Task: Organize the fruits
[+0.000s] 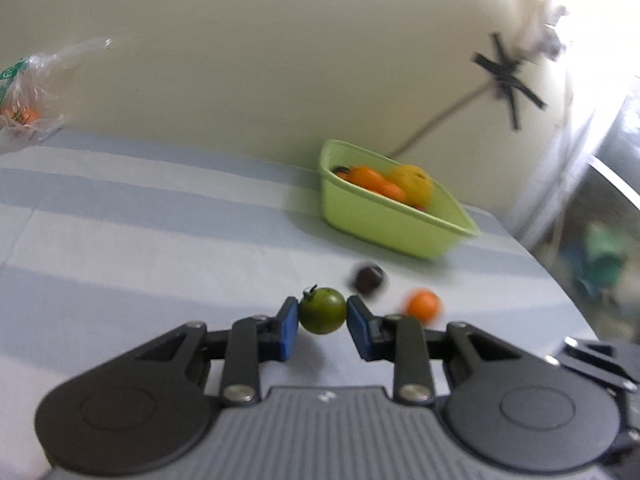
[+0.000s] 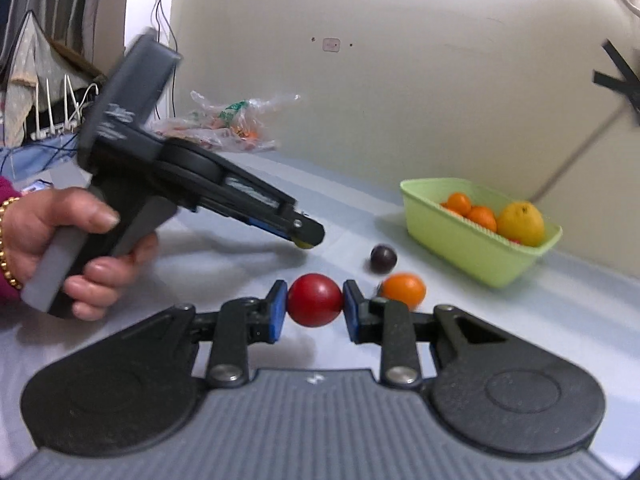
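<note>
Left gripper clamps a green fruit; right gripper clamps a red fruit. The green basket already holds several fruits; a dark plum and an orange lie loose on the table.

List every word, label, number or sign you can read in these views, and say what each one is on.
None can be read.
Plastic bag: green and red print, too blurred to read.
Side of the left gripper housing: faint pale markings, too blurred.
Small white mark on the right gripper body: a logo shape, not legible text.
Wall plate: pinkish marking, too small.
Green basket, green fruit and red fruit: no text visible.
</note>
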### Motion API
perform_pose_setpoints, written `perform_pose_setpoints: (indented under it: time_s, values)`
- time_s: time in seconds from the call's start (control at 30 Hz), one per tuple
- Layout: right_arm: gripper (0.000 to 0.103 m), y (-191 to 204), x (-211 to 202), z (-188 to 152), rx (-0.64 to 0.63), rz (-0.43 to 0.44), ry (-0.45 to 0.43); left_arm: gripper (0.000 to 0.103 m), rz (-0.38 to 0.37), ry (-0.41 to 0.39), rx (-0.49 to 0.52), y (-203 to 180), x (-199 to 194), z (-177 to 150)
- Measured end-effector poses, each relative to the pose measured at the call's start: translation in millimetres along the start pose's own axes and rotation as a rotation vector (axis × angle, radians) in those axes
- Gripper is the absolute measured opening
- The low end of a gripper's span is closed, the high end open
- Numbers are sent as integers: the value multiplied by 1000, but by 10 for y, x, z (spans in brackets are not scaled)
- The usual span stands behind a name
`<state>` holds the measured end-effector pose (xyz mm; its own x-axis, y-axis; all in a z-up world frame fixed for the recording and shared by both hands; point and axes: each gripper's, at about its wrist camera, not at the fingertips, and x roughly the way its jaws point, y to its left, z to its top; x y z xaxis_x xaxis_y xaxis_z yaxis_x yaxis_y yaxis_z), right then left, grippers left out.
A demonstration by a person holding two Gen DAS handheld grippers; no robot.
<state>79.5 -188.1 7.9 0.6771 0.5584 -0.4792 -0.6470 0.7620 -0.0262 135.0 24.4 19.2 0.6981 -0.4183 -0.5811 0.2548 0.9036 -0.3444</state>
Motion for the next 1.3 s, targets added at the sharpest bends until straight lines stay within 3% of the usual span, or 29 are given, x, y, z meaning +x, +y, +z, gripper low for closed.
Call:
perform_pose_setpoints:
  time_s: [0.3, 0.5, 0.9, 1.3]
  values:
    - [32, 225, -345, -341, 86, 0, 25, 27, -79, 47, 94, -314, -597, -621]
    - [32, 300, -423, -468, 139, 4, 35, 27, -48, 58, 128, -421, -706, -877]
    - [34, 391, -432, -527, 108, -34, 34, 32, 4, -15, 203, -539, -727, -1044]
    - [35, 412, -428, -526, 96, -49, 39, 39, -12, -27, 208, -527, -721, -1062]
